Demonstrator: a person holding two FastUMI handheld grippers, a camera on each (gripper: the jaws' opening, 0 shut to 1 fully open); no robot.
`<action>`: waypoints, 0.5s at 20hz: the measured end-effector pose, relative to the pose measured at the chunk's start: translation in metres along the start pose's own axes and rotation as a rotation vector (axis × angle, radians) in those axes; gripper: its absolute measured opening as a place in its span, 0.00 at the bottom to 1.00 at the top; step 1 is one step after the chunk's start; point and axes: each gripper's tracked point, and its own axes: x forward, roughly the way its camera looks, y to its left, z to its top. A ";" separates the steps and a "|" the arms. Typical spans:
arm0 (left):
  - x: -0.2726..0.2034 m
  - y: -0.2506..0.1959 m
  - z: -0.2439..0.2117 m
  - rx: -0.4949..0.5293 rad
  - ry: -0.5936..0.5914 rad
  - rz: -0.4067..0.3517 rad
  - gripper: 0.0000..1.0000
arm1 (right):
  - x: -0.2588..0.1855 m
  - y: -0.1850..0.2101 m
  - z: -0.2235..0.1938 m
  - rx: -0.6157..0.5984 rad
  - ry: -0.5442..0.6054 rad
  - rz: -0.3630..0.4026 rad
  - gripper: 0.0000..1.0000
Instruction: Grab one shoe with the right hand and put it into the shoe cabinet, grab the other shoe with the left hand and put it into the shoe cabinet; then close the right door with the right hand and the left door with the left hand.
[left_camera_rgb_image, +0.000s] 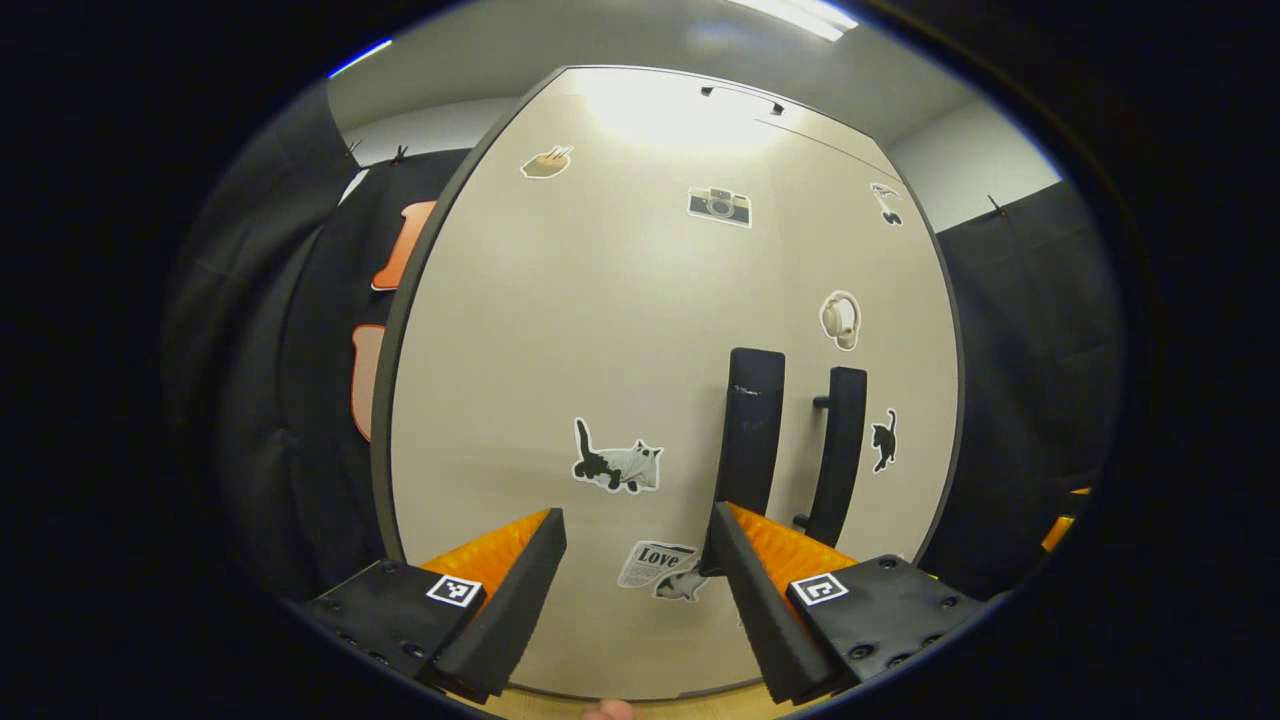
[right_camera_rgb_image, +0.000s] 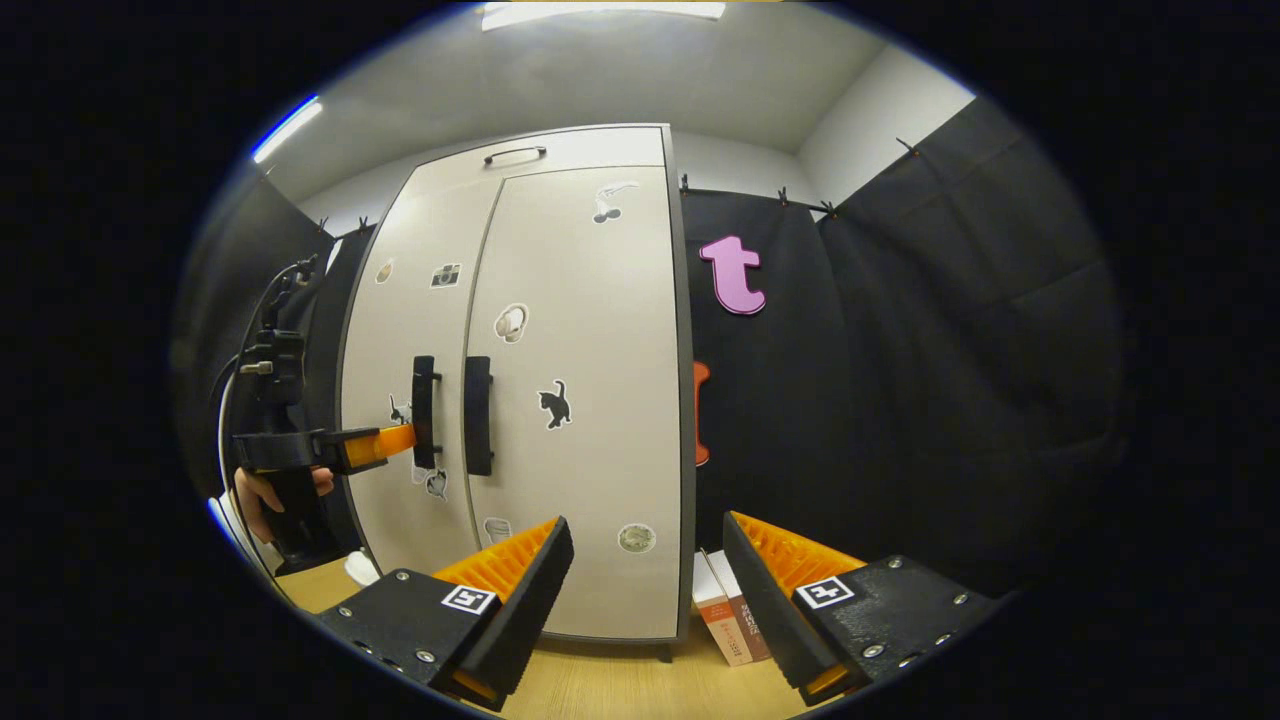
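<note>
— Pale grey doors of the shoe cabinet (right_camera_rgb_image: 520, 400) both looked flush and shut; the shoes were presumably inside, I couldn't see them.
— And the left gripper (left_camera_rgb_image: 640, 560)?
— Jaws wide apart, empty, up against the left door (left_camera_rgb_image: 600, 330) near its handle (left_camera_rgb_image: 752, 430).
— The right gripper (right_camera_rgb_image: 645, 570)?
— Also agape, holding nothing, standing back. I'd judge only a last press remained, then withdrawal.

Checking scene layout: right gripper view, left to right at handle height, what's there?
Person's hand → left tool → left door handle → right door handle → cat sticker → black cloth wall.
</note>
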 end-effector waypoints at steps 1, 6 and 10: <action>0.003 -0.001 -0.001 0.001 -0.003 0.004 0.96 | 0.000 0.000 0.001 -0.004 -0.001 0.002 0.93; 0.000 0.000 -0.015 0.003 0.034 0.020 0.97 | -0.002 0.002 0.005 -0.007 -0.006 0.017 0.93; -0.030 -0.003 -0.010 -0.024 0.018 0.010 0.96 | -0.007 0.007 0.002 -0.016 -0.002 0.029 0.93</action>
